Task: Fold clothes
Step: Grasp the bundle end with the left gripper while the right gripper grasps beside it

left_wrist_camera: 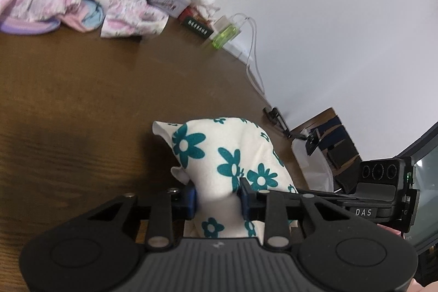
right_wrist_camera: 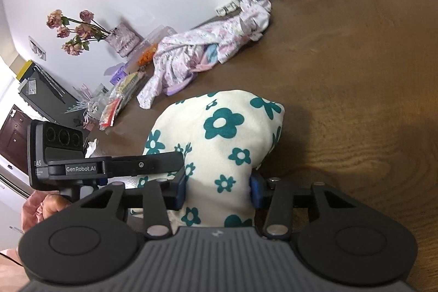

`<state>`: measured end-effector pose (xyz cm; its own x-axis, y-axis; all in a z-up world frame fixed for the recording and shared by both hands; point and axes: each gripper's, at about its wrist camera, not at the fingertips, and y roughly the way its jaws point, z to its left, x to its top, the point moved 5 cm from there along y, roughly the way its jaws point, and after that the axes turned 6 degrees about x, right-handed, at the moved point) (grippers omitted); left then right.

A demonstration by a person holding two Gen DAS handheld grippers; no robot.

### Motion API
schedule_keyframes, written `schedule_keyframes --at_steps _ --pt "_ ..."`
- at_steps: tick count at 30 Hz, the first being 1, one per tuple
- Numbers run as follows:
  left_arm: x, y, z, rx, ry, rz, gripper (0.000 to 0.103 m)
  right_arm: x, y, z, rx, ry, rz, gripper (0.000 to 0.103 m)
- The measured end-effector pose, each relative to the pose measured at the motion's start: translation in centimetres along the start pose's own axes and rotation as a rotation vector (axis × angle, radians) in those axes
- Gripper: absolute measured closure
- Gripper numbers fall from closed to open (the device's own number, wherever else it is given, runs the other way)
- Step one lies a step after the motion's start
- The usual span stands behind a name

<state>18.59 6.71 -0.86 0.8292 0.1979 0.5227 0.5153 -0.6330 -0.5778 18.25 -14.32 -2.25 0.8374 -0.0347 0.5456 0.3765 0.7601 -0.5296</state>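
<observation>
Blue fingertips (left_wrist_camera: 191, 200) of the left gripper (left_wrist_camera: 218, 200) are pinching a bunched fold of the white cloth with teal flowers (left_wrist_camera: 232, 155), and the right gripper (right_wrist_camera: 218, 192) is clamping the same cloth (right_wrist_camera: 227, 138) between its pads (right_wrist_camera: 180, 192). That cloth is bulging up above the brown wooden table (left_wrist_camera: 82, 100), both grippers side by side. Farther back, a pink floral garment (right_wrist_camera: 191, 51) is lying crumpled near the white wall (left_wrist_camera: 328, 4).

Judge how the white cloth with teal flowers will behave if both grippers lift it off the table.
The cloth looks floppy: it bunches and puffs between the left gripper and the right gripper, so free parts will probably sag. It seems light, thin fabric. Slipping looks unlikely, since both grippers pinch thick gathered folds.
</observation>
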Motion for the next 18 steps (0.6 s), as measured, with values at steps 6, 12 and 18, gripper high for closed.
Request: schedule_keyframes --at_steps 6,12,18 --pt "1.5 -1.4 -1.0 -0.011 0.018 -0.051 0.075 1.9 -0.7 1.8 -0.006 -0.056 -0.021 0.06" --pt "4.6 -2.1 -2.5 -0.017 0.056 -0.09 0.075 4.9 -1.4 3.3 -0.021 -0.104 -0.051 0.06" --pt "8.5 -1.8 -4.3 -0.008 0.104 -0.119 0.075 8.9 -1.8 3.7 -0.042 -0.125 -0.077 0.06"
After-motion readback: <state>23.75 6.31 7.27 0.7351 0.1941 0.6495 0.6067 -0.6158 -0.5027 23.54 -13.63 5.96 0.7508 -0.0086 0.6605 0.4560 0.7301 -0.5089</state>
